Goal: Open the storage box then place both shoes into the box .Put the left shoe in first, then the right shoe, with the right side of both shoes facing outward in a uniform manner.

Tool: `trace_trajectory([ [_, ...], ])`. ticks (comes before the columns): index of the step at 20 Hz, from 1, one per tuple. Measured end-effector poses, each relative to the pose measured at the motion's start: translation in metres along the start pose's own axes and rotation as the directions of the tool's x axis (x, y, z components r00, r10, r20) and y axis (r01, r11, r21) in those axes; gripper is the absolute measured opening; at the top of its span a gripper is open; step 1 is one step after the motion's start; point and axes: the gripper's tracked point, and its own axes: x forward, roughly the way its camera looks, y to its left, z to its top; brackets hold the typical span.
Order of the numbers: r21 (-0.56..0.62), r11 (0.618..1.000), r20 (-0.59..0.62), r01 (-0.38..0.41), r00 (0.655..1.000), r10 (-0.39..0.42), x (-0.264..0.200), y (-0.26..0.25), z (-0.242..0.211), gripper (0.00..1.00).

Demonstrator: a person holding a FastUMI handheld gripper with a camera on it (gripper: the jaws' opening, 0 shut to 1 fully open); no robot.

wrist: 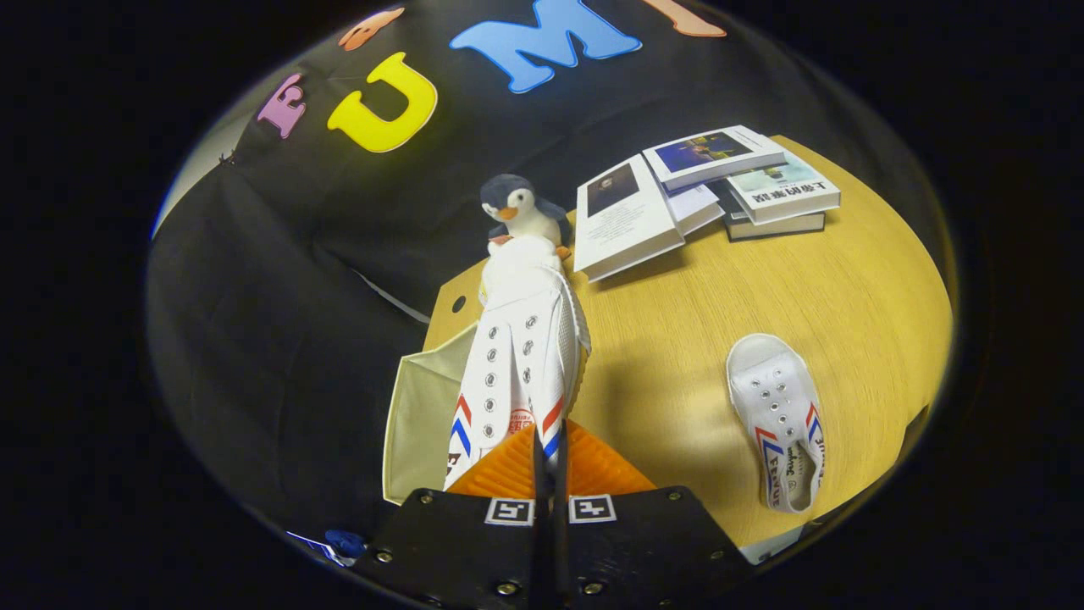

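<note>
Your gripper (pixel 549 453) is pinched tight on the heel collar of a white canvas shoe (pixel 521 356), so it hangs toe-forward over the open beige storage box (pixel 415 424) at the wooden table (pixel 677 339) edge, probably ready to lower in first. Laceless, it has metal eyelets and red-and-blue side stripes; its mate (pixel 783 424) lies flat on the table, well apart, beside your fingers.

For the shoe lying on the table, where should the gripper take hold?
Grip the heel-side collar of the shoe on the table, coming from above: it lies sole down with its opening facing up, so one finger can slip inside. The gripper is currently shut on the other shoe, held above the open storage box.
</note>
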Motion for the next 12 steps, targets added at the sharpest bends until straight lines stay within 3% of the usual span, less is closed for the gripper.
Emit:
trace_trajectory([
  [12,-0.065,0.994,-0.082,-0.088,0.993,0.083,0.05,0.101,-0.035,0.01],
])
